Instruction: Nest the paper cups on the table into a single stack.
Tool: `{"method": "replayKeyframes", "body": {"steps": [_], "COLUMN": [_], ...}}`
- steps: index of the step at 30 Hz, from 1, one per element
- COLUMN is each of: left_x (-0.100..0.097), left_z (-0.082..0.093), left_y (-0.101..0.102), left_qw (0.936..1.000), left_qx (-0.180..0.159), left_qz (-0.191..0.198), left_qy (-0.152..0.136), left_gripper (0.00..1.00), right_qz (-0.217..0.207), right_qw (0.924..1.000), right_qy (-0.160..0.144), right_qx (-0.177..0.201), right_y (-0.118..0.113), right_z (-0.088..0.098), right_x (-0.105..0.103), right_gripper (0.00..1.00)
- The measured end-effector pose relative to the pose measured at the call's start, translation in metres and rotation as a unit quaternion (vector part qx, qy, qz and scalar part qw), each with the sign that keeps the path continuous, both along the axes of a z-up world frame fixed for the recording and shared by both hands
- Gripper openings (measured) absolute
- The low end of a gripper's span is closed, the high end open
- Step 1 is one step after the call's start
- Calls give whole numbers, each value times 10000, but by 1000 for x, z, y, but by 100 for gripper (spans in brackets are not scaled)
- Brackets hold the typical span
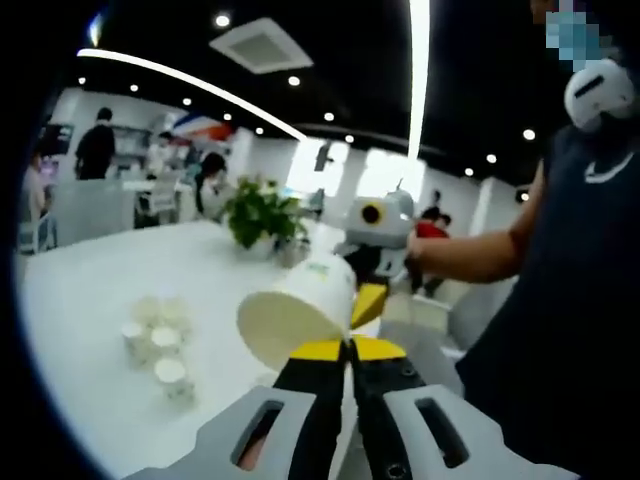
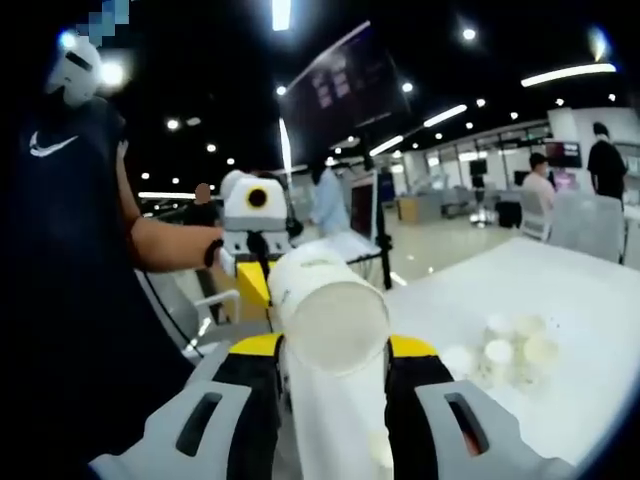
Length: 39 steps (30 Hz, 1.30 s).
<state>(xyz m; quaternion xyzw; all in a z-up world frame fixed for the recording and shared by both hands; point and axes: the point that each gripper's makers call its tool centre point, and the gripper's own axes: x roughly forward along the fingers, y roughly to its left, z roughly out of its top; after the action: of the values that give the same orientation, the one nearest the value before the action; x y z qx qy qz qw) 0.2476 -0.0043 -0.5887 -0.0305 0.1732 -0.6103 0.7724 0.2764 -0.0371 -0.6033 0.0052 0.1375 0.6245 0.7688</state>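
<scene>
Paper cup stack (image 2: 325, 310) is held aloft betw. both grippers: right gripper (image 2: 332, 352) clamped on its base end, left gripper (image 1: 348, 347) pinched on its rim. Loose cups (image 1: 160, 340) are seen on desk (image 1: 90, 300) below-left of left gripper.

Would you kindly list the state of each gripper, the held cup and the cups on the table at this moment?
Left gripper: shut, its jaws meeting at the paper cup's rim.
Right gripper: shut on the paper cup, jaws on either side of it.
Paper cup: held in the air between both grippers, lying sideways.
Loose cups: standing in a cluster on the white table, not yet nested.
</scene>
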Motion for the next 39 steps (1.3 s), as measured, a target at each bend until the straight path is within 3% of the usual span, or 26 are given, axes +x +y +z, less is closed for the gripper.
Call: {"method": "replayKeyframes", "body": {"steps": [4,7,10,15,20,22,25,28,30,32,35,37,38,39], "left_x": [10,18,19,23,29,35,37,36,31,37,39,40,40,40], "left_z": [-4,-12,-14,-8,-15,-11,-11,-18,-23,-25,-28,-28,-27,-26], "left_y": [6,12,9,-1,-6,-14,-18,-19,-19,-19,-17,-16,-15,-12], "left_qw": [9996,9955,9907,9849,9631,9612,9536,9385,9318,9235,9127,9088,9045,8936], "left_qx": [239,867,1289,1639,2550,2598,2832,3252,3446,3630,3899,3985,4070,4270], "left_qz": [145,191,0,-131,-405,-434,-565,-806,-949,-951,-1020,-1057,-1095,-1221], "left_qy": [-99,-332,-443,-534,-762,-819,-856,-837,-633,-792,-678,-651,-656,-658], "left_gripper": [0,0,0,0,0,0,0,0,0,0,0,0,0,0], "right_qz": [-179,-536,-956,-1606,-2322,-2618,-2887,-3160,-3231,-3260,-3193,-3164,-3153,-3157], "right_qw": [9998,9985,9951,9847,9677,9586,9515,9428,9408,9400,9409,9411,9418,9420], "right_qy": [-20,-103,-216,-487,-634,-745,-679,-572,-496,-444,-457,-445,-463,-452], "right_qx": [-59,-68,-150,-475,-751,-836,-816,-898,-892,-900,-1036,-1104,-1068,-1043], "right_y": [-5,-14,-26,-50,-80,-93,-105,-119,-124,-126,-125,-122,-120,-118], "right_z": [-3,-6,-11,-30,-61,-74,-85,-102,-110,-116,-127,-132,-133,-133], "right_x": [6,16,28,45,55,59,58,54,49,46,38,33,30,28], "right_gripper": [45,51,57,67,85,99,100,100,100,100,100,100,100,100]}}
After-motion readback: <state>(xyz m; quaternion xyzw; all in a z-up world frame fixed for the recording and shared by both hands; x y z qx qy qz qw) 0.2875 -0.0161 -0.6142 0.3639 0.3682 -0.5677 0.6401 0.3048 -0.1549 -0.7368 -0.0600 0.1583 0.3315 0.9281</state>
